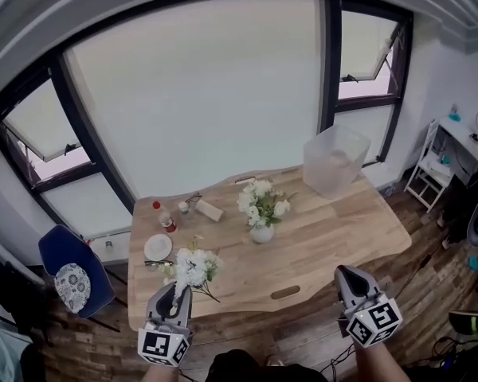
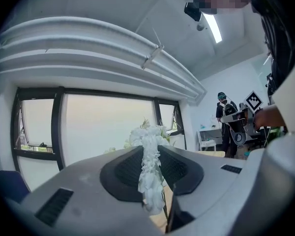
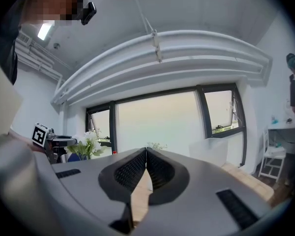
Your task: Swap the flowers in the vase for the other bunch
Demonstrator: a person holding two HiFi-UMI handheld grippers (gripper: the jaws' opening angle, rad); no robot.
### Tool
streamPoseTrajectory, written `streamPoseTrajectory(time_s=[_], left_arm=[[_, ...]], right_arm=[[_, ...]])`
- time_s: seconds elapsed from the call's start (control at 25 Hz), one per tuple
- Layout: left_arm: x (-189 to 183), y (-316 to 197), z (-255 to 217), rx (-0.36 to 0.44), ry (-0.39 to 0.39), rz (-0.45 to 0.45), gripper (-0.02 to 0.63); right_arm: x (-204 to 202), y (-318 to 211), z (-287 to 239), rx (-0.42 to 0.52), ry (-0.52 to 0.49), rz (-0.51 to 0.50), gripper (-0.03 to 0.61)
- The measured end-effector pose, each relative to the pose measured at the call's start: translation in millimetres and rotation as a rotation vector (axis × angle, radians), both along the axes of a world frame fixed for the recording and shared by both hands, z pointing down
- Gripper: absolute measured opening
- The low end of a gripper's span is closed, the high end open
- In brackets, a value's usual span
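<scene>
Your wooden table [image 1: 334,237] carries a clear plastic bin [image 1: 335,160] at its far right corner. Near the left edge you have a white plate [image 1: 158,247], with a red-capped bottle [image 1: 164,216] just beyond it toward the far left corner. A pale roll [image 1: 209,210] lies close to the far edge. Off the left edge stands a blue chair [image 1: 73,271]; well off the right edge, a white rack [image 1: 430,173].

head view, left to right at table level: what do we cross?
blue chair → white bunch at the near table edge → vase with flowers → clear plastic bin → white stool. Bottle and plate left out, since they overlap the bunch.
</scene>
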State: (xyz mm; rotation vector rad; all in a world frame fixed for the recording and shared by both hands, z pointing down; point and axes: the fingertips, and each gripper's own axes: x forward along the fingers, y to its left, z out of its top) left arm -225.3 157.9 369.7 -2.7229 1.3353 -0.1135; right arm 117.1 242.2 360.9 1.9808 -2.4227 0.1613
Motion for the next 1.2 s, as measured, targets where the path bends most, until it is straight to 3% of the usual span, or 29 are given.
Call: streamPoseTrajectory(time_s=[0.36,0.96,1.2], left_arm=[[20.1,-28.2,3.1,-0.010,0.020,-0.006,0.084],[45.5,-119.2,6.0,-0.021,0.014,0.021,0.084],[60.1,-154.0,6.7,-0.070,0.069,0.044,0.084]], right_arm=[[14.4,-24.2,14.3,-0.039,-0.013,-0.018,0.023],[24.0,-100.5,1.8,-0.037,-0.040,-0.052,0.023],[30.2,-139.3,0.4,-0.046,-0.061,-0.039,0.023]])
